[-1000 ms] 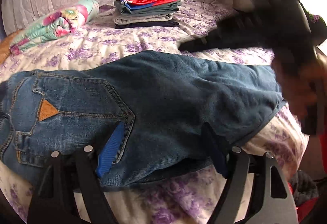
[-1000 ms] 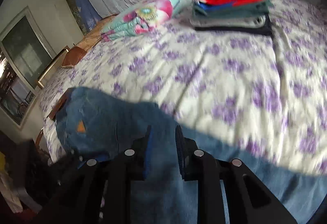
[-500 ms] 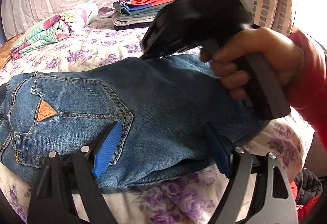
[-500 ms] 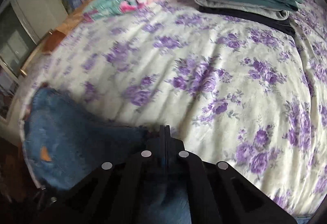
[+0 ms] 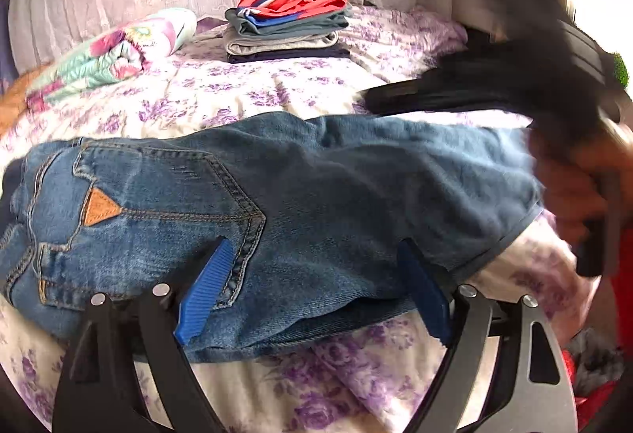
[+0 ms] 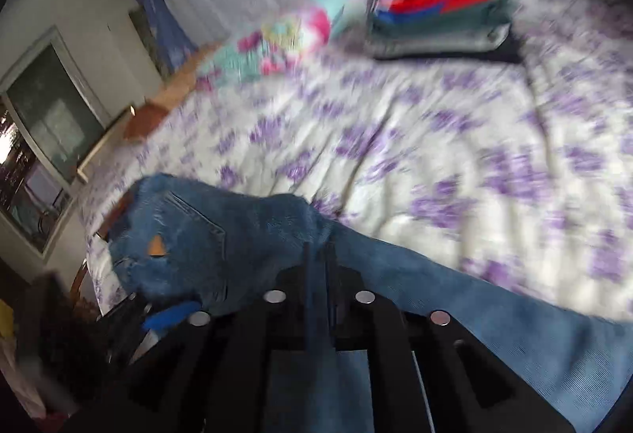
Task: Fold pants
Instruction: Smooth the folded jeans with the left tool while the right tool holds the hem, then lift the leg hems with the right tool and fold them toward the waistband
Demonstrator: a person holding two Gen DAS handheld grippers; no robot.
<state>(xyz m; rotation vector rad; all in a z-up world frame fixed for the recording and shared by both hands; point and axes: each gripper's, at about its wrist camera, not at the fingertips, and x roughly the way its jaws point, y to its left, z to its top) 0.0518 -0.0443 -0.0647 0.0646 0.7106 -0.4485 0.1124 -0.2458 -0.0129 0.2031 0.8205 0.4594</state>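
Jeans point(image 5: 300, 195) folded at near edge; left gripper point(image 5: 316, 290) jaws wide, just opened further, steadying the denim; right gripper point(image 6: 318, 259) nearly together, just reopening, grip unclear.

Open bedspread point(image 5: 300, 93) between jeans point(image 5: 316, 203) and clothes stack point(image 5: 289, 25)

The jeans point(image 5: 300, 195) lie across the near edge of the bed point(image 5: 316, 89). Behind them, by the headboard, sits a stack of folded clothes point(image 5: 289, 25). A pillow point(image 5: 114, 55) lies to its left.
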